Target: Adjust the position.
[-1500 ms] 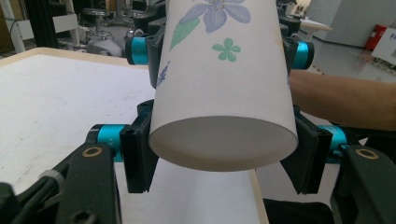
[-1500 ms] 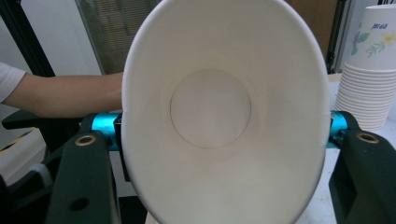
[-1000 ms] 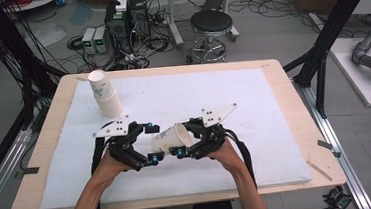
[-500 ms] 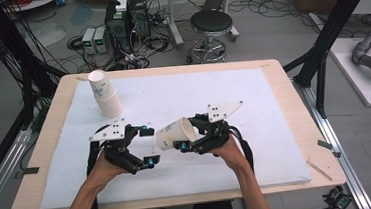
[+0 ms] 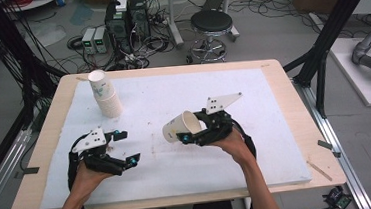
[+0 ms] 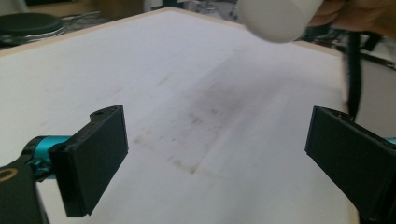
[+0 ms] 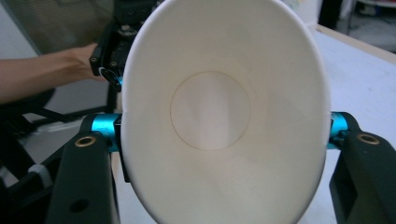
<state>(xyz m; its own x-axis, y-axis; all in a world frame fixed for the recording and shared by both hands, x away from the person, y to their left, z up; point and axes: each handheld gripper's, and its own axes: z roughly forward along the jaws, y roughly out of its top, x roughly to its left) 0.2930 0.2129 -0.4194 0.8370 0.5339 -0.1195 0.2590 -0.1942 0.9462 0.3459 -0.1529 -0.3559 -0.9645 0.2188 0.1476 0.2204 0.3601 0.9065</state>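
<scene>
The right gripper [image 5: 188, 134] grasps a paper cup [image 5: 180, 126], tipped on its side above the middle of the white surface [image 5: 275, 127]. The left gripper [image 5: 127, 148] hovers released at the near left, nothing between its jaws. A stack of cups [image 5: 105, 94] stands far left, well apart.

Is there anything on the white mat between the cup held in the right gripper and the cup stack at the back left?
Nothing visible: the mat lies bare between the held cup and the cup stack.
</scene>
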